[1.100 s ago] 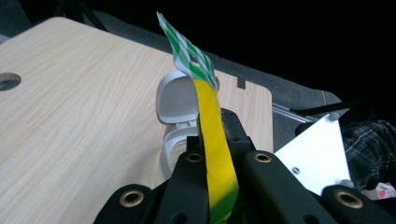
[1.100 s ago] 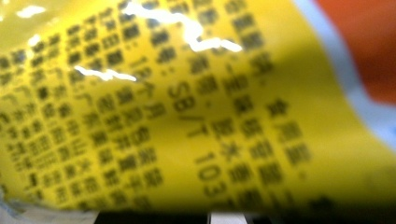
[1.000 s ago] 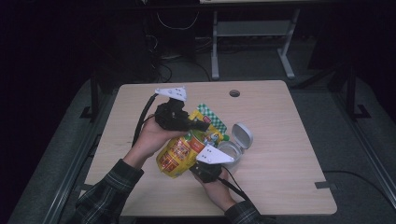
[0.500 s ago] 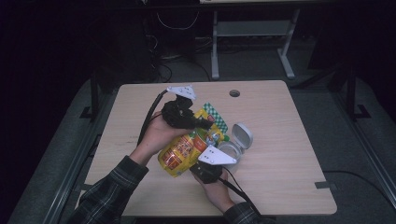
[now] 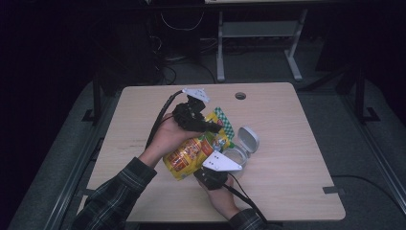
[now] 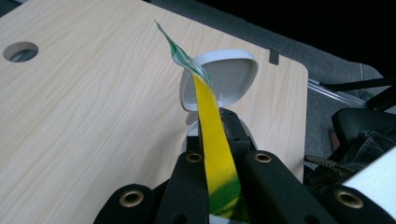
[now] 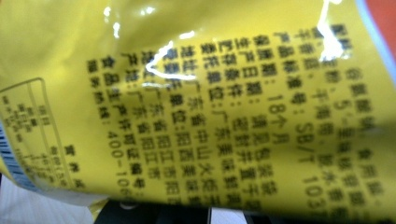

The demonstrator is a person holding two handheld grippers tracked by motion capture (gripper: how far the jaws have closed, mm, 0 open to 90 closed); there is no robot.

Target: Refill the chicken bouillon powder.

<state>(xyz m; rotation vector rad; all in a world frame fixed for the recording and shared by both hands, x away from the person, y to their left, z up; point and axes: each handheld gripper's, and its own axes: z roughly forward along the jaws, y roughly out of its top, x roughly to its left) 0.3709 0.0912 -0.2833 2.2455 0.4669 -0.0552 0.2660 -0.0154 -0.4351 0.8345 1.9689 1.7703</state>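
We hold a yellow snack bag (image 5: 189, 155) mid-frame, above the table (image 5: 297, 143), between two grippers.
Left gripper (image 5: 213, 128) jaws pinch its top edge; right gripper (image 5: 206, 173) clamps its lower end. Uneven pulling might spill contents beside the open white container (image 5: 242, 146).

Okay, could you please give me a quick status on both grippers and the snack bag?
Left gripper shut on snack bag top edge. Right gripper shut on bag's lower end. Open white container just beyond.
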